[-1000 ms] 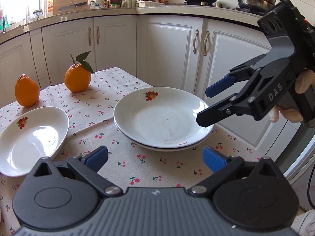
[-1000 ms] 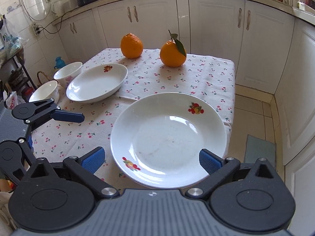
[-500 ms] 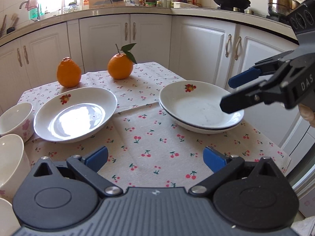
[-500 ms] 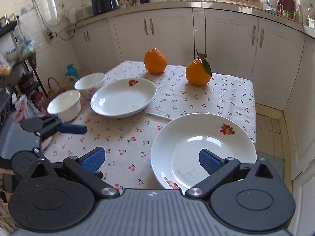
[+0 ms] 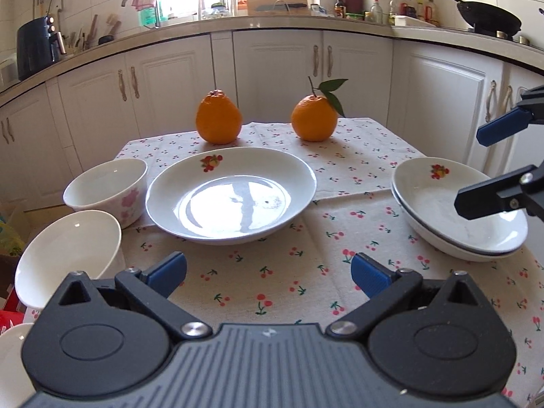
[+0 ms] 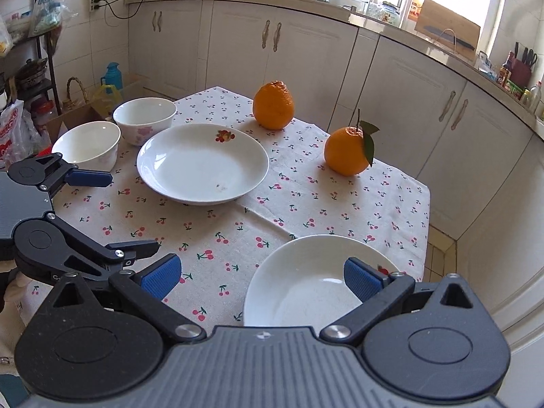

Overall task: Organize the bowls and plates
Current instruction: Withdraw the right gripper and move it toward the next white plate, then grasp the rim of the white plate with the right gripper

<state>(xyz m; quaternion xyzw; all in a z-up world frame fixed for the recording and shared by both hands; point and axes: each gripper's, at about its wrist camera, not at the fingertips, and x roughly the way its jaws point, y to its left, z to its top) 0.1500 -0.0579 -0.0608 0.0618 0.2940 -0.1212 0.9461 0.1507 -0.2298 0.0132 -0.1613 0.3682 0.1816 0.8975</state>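
A single white fruit-print plate (image 5: 231, 197) lies mid-table, straight ahead of my open, empty left gripper (image 5: 268, 273). At the right sits a stack of two plates (image 5: 455, 210), with my right gripper (image 5: 471, 170) open above its near side. In the right wrist view that stack (image 6: 306, 289) lies under my right gripper (image 6: 261, 278), whose right finger hovers over it. The single plate (image 6: 204, 166) is farther off, and my left gripper (image 6: 125, 213) is open at the left. A pink-flowered bowl (image 5: 108, 190) and a plain white bowl (image 5: 68, 255) stand left of the single plate.
Two oranges (image 5: 219, 117) (image 5: 314, 119) stand at the far side of the cherry-print tablecloth (image 5: 272, 289). Part of another white dish (image 5: 10, 357) shows at the lower left. The table's right edge (image 6: 426, 204) drops to the tiled floor, and white cabinets (image 5: 272, 74) stand behind.
The left gripper has swung left from the plate stack to face the single plate, bringing the bowls into view. The right gripper has drawn back from over the stack. Both stayed open.
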